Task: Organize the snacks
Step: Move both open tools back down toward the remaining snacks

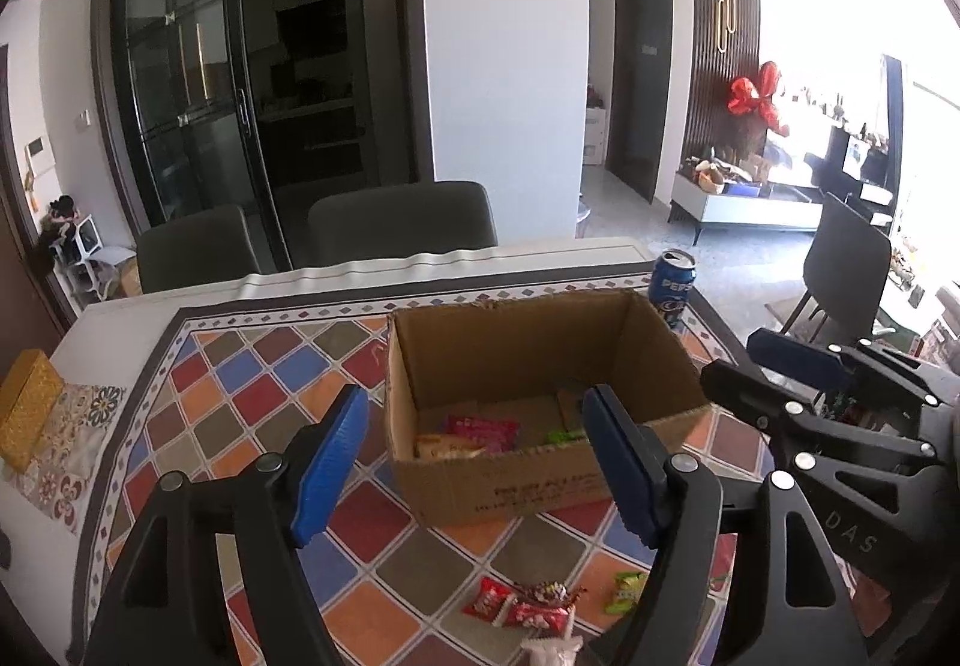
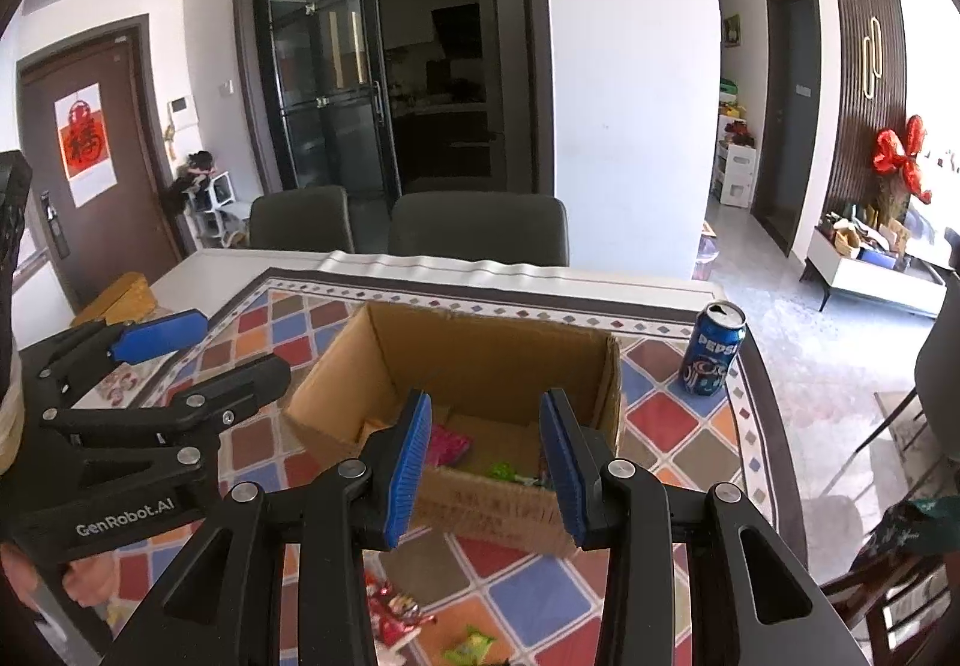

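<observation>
An open cardboard box (image 1: 510, 480) stands on the patterned tablecloth; it also shows in the right wrist view (image 2: 480, 510). Inside lie a pink packet (image 1: 483, 429), a pale packet (image 1: 447, 447) and a green packet (image 1: 564, 435). Loose snacks lie in front of the box: red packets (image 1: 519, 606) and a green packet (image 1: 624, 591); the right wrist view shows them too, red (image 2: 393, 615) and green (image 2: 468, 648). My left gripper (image 1: 474, 465) is open and empty above the box's near edge. My right gripper (image 2: 486, 465) is open and empty, just right of the left one (image 1: 780, 366).
A blue Pepsi can (image 2: 713, 349) stands to the right behind the box. A yellow box (image 1: 27, 408) sits at the table's left edge. Two grey chairs (image 1: 402, 222) stand at the far side. The tablecloth (image 1: 252, 384) covers most of the table.
</observation>
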The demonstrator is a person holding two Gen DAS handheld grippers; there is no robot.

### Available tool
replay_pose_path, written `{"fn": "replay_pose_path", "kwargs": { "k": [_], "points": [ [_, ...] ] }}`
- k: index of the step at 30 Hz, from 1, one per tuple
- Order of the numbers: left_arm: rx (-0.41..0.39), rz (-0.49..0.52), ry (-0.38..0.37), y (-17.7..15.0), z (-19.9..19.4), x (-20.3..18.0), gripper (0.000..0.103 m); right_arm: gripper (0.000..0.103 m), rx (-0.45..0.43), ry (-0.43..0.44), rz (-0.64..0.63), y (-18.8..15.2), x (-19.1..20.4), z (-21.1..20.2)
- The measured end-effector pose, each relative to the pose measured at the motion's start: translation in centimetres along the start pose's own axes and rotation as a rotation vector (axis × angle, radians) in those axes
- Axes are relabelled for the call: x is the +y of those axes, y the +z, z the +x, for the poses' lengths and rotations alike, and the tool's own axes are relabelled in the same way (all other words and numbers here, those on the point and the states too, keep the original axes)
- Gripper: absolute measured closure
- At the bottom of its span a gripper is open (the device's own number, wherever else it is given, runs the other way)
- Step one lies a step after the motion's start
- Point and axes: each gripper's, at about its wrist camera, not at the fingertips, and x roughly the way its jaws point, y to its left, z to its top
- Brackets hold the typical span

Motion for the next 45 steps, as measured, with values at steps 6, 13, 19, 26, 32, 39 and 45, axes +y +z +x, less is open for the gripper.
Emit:
{"fn": "replay_pose_path", "kwargs": {
  "k": [6, 13, 19, 26, 32, 39, 45],
  "points": [
    [-0.018, -0.007, -0.011, -1.8, -2.2, -0.5, 0.027, 0.057, -0.015, 0.006, -0.001, -1.9, 0.6, -2.1],
    [-0.031, -0.001, -0.019, -3.9, -4.1, -1.2, 0.024, 0.057, -0.015, 0.015, 0.018, -3.8, 1.0, -4.0],
    [-0.002, -0.006, -0.021, -6.4, -4.3, -1.6, 0.022, 0.05, 0.001, 0.004, 0.04, -6.1, 0.8, -4.7],
    [0.065, -0.022, -0.03, -9.4, -3.7, -1.6, 0.021, 0.05, 0.064, 0.007, 0.056, -8.7, 0.8, -4.1],
    [0.108, -0.028, -0.04, -11.4, -3.1, -1.5, 0.021, 0.05, 0.127, 0.009, 0.073, -10.7, 0.8, -3.3],
    [0.171, -0.034, -0.052, -13.5, -1.8, -1.3, 0.021, 0.05, 0.198, 0.009, 0.093, -13.0, 1.0, -2.2],
    [0.226, -0.028, -0.056, -15.4, -0.7, -1.3, 0.021, 0.05, 0.279, 0.003, 0.107, -15.1, 1.2, -1.0]
  ]
}}
